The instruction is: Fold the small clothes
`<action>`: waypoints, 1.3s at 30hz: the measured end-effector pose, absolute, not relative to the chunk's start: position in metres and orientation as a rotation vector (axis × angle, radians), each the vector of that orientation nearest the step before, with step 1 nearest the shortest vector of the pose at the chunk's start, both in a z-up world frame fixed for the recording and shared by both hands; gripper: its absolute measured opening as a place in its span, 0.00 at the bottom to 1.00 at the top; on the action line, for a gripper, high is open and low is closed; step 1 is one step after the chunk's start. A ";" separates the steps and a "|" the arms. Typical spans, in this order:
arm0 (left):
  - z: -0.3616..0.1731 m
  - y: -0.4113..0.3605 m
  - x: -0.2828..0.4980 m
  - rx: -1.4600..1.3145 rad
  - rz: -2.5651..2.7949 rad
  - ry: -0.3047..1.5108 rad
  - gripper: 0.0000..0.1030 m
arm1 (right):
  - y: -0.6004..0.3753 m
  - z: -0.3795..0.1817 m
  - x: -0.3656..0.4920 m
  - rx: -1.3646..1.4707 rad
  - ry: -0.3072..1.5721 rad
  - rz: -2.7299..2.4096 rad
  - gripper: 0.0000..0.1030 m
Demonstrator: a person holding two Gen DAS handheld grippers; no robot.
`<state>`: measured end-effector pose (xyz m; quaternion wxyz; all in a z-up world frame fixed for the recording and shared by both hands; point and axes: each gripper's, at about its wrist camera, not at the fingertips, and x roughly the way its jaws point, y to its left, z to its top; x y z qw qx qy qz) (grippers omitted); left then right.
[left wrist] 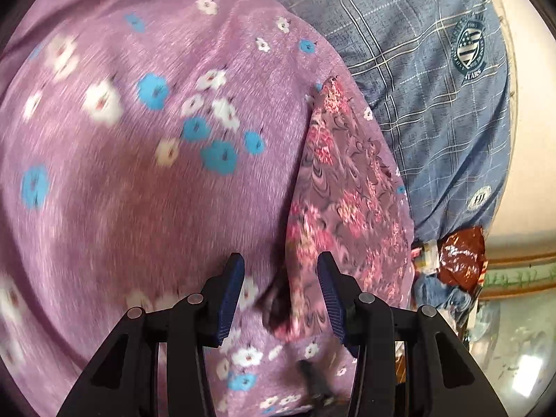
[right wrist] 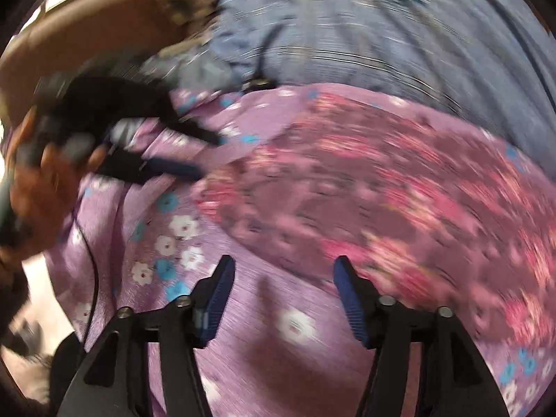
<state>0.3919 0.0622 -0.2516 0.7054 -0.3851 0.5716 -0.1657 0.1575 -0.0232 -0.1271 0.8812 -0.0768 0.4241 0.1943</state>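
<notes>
A purple cloth with white and blue flowers (left wrist: 139,146) fills most of the left wrist view; it also shows in the right wrist view (right wrist: 243,312). On it lies a small mauve garment with pink flowers (left wrist: 340,187), also seen blurred in the right wrist view (right wrist: 382,191). My left gripper (left wrist: 281,264) is open, its jaws either side of the small garment's near edge. My right gripper (right wrist: 283,266) is open just above the purple cloth at the garment's near edge. The left gripper (right wrist: 194,156) shows in the right wrist view, held by a hand (right wrist: 38,201).
A blue checked bedsheet (left wrist: 427,87) with round badges lies under the cloths; it also shows in the right wrist view (right wrist: 365,34). A shiny red-brown packet (left wrist: 462,257) and small items sit at the bed's edge. A cream wall (left wrist: 531,139) is behind.
</notes>
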 end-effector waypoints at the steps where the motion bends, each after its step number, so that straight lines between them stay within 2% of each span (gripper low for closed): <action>1: -0.250 0.061 0.400 -0.842 -0.371 1.284 0.42 | -0.010 -0.128 0.159 -0.191 0.875 0.402 0.66; 7: -0.238 0.053 0.459 -0.728 -0.380 1.343 0.45 | 0.040 -0.149 0.174 -0.436 0.811 0.324 0.67; 9: -0.235 0.046 0.476 -0.709 -0.394 1.358 0.46 | 0.050 -0.153 0.181 -0.497 0.778 0.303 0.59; 11: -0.231 0.038 0.496 -0.707 -0.418 1.355 0.46 | 0.049 -0.150 0.187 -0.503 0.733 0.318 0.17; 12: -0.230 0.034 0.505 -0.708 -0.425 1.354 0.46 | 0.046 -0.146 0.191 -0.503 0.714 0.319 0.12; 20: -0.257 -0.018 0.571 -0.605 -0.393 1.451 0.50 | 0.034 -0.123 0.190 -0.464 0.604 0.350 0.08; 23: -0.256 -0.038 0.584 -0.542 -0.391 1.445 0.59 | 0.032 -0.120 0.189 -0.444 0.597 0.374 0.08; 24: -0.251 -0.044 0.587 -0.522 -0.396 1.425 0.59 | 0.031 -0.119 0.188 -0.430 0.600 0.380 0.08; 25: -0.247 -0.050 0.590 -0.507 -0.407 1.414 0.57 | 0.030 -0.118 0.188 -0.420 0.600 0.384 0.08; 26: -0.244 -0.055 0.591 -0.492 -0.406 1.404 0.42 | 0.029 -0.118 0.187 -0.412 0.600 0.386 0.08; 27: -0.240 -0.063 0.592 -0.457 -0.399 1.397 0.18 | 0.026 -0.117 0.188 -0.397 0.603 0.390 0.08; 28: -0.236 -0.069 0.587 -0.413 -0.392 1.394 0.09 | 0.024 -0.116 0.188 -0.385 0.606 0.391 0.08; 31: -0.224 -0.082 0.583 -0.335 -0.342 1.362 0.08 | 0.013 -0.110 0.186 -0.340 0.614 0.392 0.07; 39: -0.175 -0.105 0.555 -0.346 -0.307 1.296 0.07 | -0.047 -0.094 0.184 -0.103 0.665 0.362 0.07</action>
